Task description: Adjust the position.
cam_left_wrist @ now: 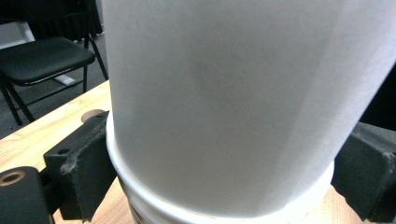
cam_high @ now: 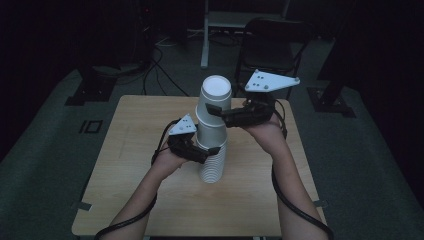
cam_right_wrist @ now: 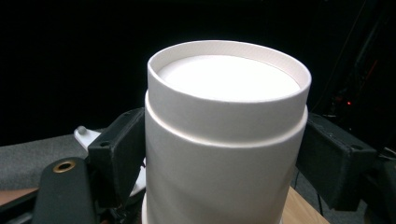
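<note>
a tall stack of upturned white paper cups [cam_high: 212, 135] stands mid-table [cam_high: 125, 150]. the left claw [cam_high: 212, 150] is clamped low on the stack, the right claw [cam_high: 214, 109] clamped on the top cup [cam_high: 215, 95]. thin, light, crushable walls: probably grip gently, near the stiffer rim.

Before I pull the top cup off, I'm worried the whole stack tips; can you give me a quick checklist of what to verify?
1. Right tongs clamped on the top cup: ok, a jaw on each side.
2. Left tongs bracing the stack lower down: ok.
3. Stack standing on the table: ok, though it leans slightly.
4. Top cup loose enough to slide free: cannot tell.
5. Room above the cup to lift: ok.
</note>
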`<state>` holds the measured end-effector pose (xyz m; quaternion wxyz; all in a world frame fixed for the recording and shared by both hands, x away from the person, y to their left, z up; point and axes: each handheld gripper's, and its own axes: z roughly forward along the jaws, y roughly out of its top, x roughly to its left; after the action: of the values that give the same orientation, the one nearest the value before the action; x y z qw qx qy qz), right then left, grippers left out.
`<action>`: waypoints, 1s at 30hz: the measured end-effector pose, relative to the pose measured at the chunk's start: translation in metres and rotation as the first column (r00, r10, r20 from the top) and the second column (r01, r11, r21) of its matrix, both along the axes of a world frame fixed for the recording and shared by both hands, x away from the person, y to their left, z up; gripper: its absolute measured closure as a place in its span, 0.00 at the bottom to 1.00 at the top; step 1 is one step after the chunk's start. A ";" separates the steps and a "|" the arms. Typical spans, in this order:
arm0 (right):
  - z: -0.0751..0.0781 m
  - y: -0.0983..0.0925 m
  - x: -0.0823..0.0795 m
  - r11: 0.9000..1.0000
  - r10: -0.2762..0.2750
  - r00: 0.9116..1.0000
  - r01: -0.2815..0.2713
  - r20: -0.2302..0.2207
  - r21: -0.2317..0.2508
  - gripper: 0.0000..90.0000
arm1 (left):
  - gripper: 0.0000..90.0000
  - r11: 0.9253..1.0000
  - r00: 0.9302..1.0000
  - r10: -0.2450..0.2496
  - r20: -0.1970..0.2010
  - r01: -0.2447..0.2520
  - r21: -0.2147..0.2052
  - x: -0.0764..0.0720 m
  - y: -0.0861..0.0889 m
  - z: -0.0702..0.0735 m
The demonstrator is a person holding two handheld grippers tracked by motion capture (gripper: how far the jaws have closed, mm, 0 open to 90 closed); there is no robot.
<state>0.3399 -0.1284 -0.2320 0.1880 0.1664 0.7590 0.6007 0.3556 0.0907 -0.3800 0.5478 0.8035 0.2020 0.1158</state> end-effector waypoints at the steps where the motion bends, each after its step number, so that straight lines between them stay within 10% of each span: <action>1: 0.002 -0.001 -0.001 1.000 -0.006 1.000 0.006 0.005 0.005 0.23 | 0.07 1.000 1.000 0.000 -0.001 0.000 0.000 0.000 0.000 0.000; 14: 0.019 -0.029 -0.010 0.997 -0.067 0.997 0.065 0.047 0.039 0.23 | 0.07 1.000 1.000 0.000 -0.004 0.000 0.005 0.000 0.000 0.001; 30: -0.016 -0.069 -0.022 0.992 -0.125 0.992 0.125 0.018 0.020 0.23 | 0.07 1.000 1.000 0.003 -0.003 -0.003 0.014 0.000 0.000 0.002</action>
<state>0.3174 -0.1970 -0.2479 0.2310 0.2098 0.7394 0.5965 0.3554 0.0904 -0.3784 0.5416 0.8073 0.2030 0.1168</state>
